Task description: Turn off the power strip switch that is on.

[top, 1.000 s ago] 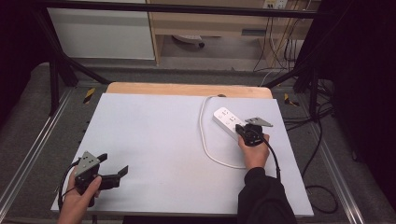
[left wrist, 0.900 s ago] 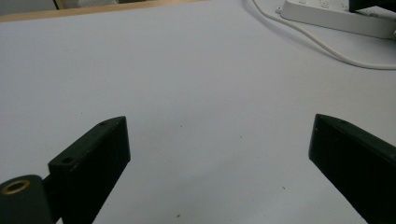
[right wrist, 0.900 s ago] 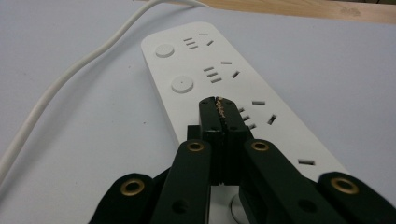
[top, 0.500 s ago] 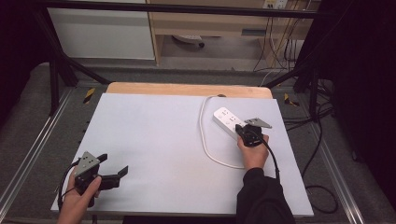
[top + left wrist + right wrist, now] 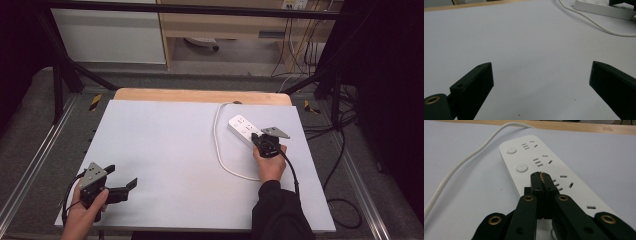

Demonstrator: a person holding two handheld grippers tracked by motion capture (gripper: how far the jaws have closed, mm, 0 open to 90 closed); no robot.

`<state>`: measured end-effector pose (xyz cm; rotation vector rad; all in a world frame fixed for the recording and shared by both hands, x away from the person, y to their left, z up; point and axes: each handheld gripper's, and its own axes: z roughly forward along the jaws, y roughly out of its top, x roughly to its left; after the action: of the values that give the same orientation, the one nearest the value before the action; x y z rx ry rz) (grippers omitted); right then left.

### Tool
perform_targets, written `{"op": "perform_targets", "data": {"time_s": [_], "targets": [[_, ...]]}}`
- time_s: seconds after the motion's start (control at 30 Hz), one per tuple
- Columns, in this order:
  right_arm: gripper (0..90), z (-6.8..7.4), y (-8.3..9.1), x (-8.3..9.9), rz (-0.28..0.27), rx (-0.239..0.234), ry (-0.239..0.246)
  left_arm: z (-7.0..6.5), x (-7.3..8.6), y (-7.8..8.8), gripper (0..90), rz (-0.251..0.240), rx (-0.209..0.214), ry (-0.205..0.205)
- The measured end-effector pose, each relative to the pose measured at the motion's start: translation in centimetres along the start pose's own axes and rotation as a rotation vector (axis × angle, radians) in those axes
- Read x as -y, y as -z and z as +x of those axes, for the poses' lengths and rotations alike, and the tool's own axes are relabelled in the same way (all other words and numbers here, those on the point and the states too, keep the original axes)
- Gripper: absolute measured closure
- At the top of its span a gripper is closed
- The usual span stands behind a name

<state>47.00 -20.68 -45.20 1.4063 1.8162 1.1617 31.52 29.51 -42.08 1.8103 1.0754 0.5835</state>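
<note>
We see a white power strip (image 5: 243,130) lying at the desk's (image 5: 165,150) far right, its cord (image 5: 220,150) looping leftward. Our right tongs (image 5: 541,175) rest pressed together atop it; our left tongs (image 5: 541,82) gape wide over the near-left corner.

So colour-wise we had a pale grey-white worktop (image 5: 170,150) with a strip of light wood along its far edge. The power strip (image 5: 541,170) was plain white, with round white buttons and dark little socket slots in rows, and its cord (image 5: 220,145) was white too. Both hand-held grippers were black: the left hand-held gripper (image 5: 541,85) matte black with a brass-coloured rivet, the right hand-held gripper (image 5: 541,176) black with several brass rivets. Each carried a grey plate on top. The right sleeve (image 5: 280,215) was black, the floor grey.
</note>
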Motion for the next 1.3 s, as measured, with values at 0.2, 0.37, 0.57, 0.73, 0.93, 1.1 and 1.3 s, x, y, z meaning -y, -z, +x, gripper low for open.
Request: {"op": "perform_targets", "data": {"time_s": [0.2,0.37,0.57,0.73,0.93,1.1,1.3], "targets": [[90.0,0.72,-0.19,-0.07,0.003,0.012,0.037,-0.01,0.01,0.01,5.3,0.001,0.000,0.000],[90.0,0.49,-0.21,-0.02,-0.001,-0.001,0.001,0.03,0.00,0.11,5.3,-0.001,-0.003,-0.001],[90.0,0.18,-0.30,0.17,-0.010,-0.010,-0.027,0.01,0.00,0.11,5.3,0.000,-0.001,-0.006],[90.0,0.22,-0.32,0.13,-0.009,-0.003,-0.022,0.03,-0.01,0.09,5.3,0.000,0.000,-0.006],[90.0,0.19,-0.31,0.08,-0.006,-0.005,-0.023,0.10,0.00,0.05,5.3,0.003,-0.001,-0.004],[90.0,0.31,-0.19,-0.07,0.007,-0.010,-0.020,0.09,-0.01,0.08,5.3,0.001,-0.002,-0.005],[90.0,-0.01,-0.14,-0.20,0.018,-0.033,-0.013,0.12,0.00,0.09,5.3,0.002,0.000,-0.008]]}}
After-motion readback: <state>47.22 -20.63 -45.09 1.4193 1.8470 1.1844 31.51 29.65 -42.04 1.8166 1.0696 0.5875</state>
